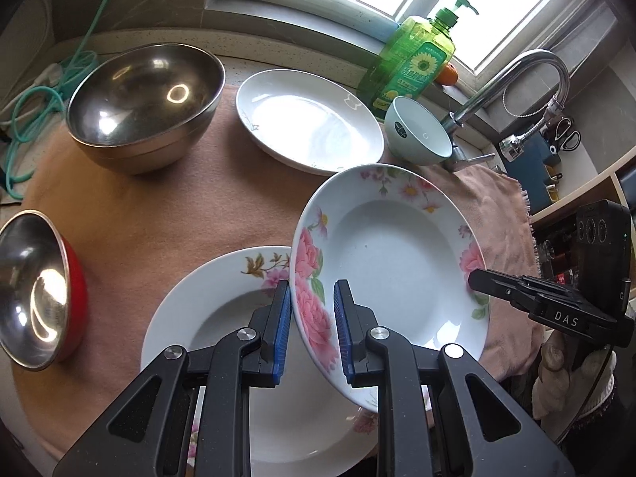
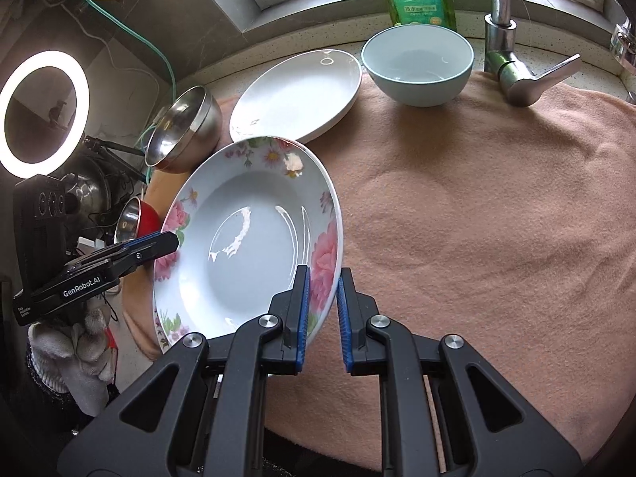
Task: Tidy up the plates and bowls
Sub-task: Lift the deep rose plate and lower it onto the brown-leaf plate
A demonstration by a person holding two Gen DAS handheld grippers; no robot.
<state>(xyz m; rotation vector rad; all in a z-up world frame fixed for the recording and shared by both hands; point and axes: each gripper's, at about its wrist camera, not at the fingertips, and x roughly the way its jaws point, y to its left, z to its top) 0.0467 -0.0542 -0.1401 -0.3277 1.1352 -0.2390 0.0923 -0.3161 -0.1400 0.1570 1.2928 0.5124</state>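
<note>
A floral plate (image 1: 389, 254) with pink flowers is held tilted above the cloth, between both grippers; it also shows in the right wrist view (image 2: 246, 246). My left gripper (image 1: 311, 330) has its blue pads on either side of the plate's left rim. My right gripper (image 2: 322, 318) clamps the plate's right rim and shows in the left wrist view (image 1: 477, 278). A second floral plate (image 1: 222, 318) lies on the cloth under the held one. A plain white plate (image 1: 310, 119), a pale blue bowl (image 1: 421, 131), a large steel bowl (image 1: 143, 103) and a red steel bowl (image 1: 39, 290) stand on the cloth.
A pink cloth (image 2: 477, 206) covers the counter. A green soap bottle (image 1: 413, 59) and a tap (image 1: 516, 79) stand at the back by the window. A ring light (image 2: 43, 111) glows at the left. Green hose (image 1: 35, 95) lies at the far left.
</note>
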